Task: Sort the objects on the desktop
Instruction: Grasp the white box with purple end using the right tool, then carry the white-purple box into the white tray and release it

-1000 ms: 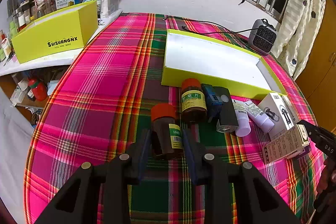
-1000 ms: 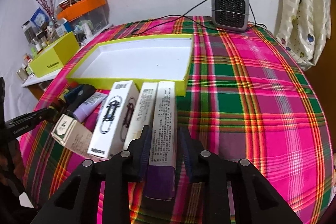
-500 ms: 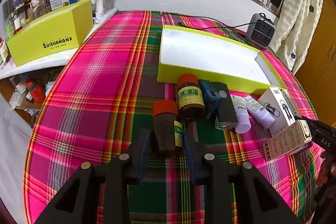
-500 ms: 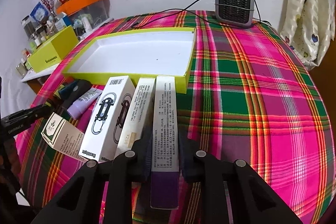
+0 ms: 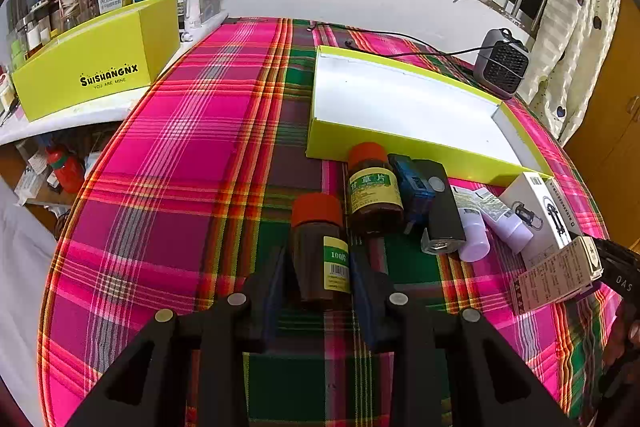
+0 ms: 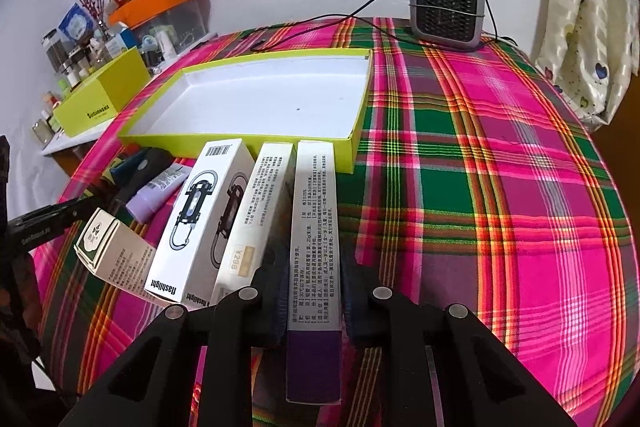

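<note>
Left tool (image 5: 320, 267) clamped on rigid, slick brown bottle (image 5: 319, 247) mid-body; right tool (image 6: 314, 291) pinching light, crushable carton (image 6: 315, 247) sidewalls.

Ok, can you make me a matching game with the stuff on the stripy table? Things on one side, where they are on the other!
Things:
1. brown bottle with the orange cap
2. long box with the purple end
3. yellow tray
4. grey heater

Places:
A. far table edge, by the curtain
B. between the right gripper fingers
C. mid-table, white inside
D. between the left gripper fingers

Pairs: 1-D, 2-B, 3-C, 4-A
</note>
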`<state>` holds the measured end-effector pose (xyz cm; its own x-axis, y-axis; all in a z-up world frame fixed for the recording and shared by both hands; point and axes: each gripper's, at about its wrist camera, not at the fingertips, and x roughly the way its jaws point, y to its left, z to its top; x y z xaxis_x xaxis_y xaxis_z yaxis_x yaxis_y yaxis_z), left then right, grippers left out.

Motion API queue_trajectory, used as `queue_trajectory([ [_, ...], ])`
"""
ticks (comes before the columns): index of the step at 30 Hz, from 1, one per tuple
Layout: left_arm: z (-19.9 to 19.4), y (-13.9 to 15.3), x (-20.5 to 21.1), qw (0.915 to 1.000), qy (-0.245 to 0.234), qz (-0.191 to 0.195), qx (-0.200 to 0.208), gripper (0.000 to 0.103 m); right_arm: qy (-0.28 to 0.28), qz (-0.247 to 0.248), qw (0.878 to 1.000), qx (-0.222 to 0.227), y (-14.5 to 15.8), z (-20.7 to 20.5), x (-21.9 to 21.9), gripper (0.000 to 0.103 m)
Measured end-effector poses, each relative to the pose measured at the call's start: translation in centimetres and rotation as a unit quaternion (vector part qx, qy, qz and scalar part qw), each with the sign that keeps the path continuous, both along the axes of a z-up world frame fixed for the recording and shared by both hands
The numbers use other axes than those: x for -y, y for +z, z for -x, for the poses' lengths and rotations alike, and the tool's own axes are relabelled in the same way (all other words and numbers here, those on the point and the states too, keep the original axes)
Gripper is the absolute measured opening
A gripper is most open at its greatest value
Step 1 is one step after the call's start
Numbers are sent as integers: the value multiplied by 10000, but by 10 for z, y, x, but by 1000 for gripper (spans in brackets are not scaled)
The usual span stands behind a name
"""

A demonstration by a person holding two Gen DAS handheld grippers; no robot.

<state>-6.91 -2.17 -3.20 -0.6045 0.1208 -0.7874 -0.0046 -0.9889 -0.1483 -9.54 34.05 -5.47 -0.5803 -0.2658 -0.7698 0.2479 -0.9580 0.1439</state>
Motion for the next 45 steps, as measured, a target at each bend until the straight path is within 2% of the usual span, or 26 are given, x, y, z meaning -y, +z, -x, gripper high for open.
queue_trajectory([
  [11, -9, 11, 2, 9996, -17, 42, -263, 32, -202, 102, 9996, -157, 9, -11, -11, 22],
  [22, -6, 23, 7, 9988, 57, -58, -475, 32, -386, 497, 9971, -432, 29, -10, -16, 22],
  [36, 42, 47, 18, 9950, 232, -201, -951, 32, -41, 780, 9952, -589, 65, 21, 21, 22],
  [45, 75, 43, 27, 9921, 283, -420, -1151, 32, 221, 912, 9944, -483, 82, 52, 58, 22],
])
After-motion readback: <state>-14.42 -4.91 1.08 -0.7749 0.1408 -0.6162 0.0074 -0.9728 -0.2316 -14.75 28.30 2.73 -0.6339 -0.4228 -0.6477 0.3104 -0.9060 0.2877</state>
